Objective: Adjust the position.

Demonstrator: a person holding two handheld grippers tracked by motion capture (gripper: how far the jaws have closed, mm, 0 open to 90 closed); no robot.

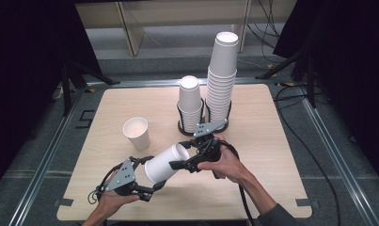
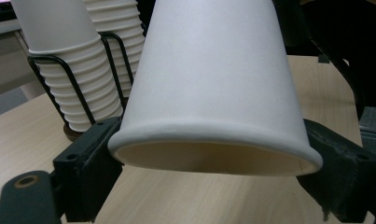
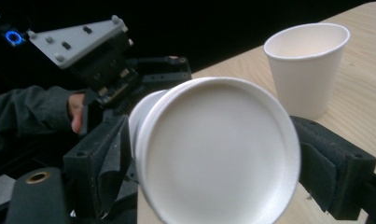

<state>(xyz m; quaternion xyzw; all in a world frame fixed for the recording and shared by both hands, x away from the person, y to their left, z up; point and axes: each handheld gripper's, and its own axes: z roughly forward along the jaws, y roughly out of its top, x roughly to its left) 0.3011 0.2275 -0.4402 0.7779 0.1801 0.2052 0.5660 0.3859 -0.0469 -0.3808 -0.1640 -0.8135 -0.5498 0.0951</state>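
Both grippers clamp one paper cup (image 1: 162,162) above the counter (image 1: 272,141), left gripper (image 1: 152,181) pinching its rim end, right gripper (image 1: 182,155) its base end; likely separating nested cups, next needing a straight pull apart.

Two racked cup stacks (image 1: 210,94), one upright cup (image 1: 136,133).

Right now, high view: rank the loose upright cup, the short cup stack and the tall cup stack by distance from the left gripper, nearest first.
1. Loose upright cup: just beyond the left gripper, on the table's left half.
2. Short cup stack: farther back, near the centre, in a wire holder.
3. Tall cup stack: farthest, right of the short stack.
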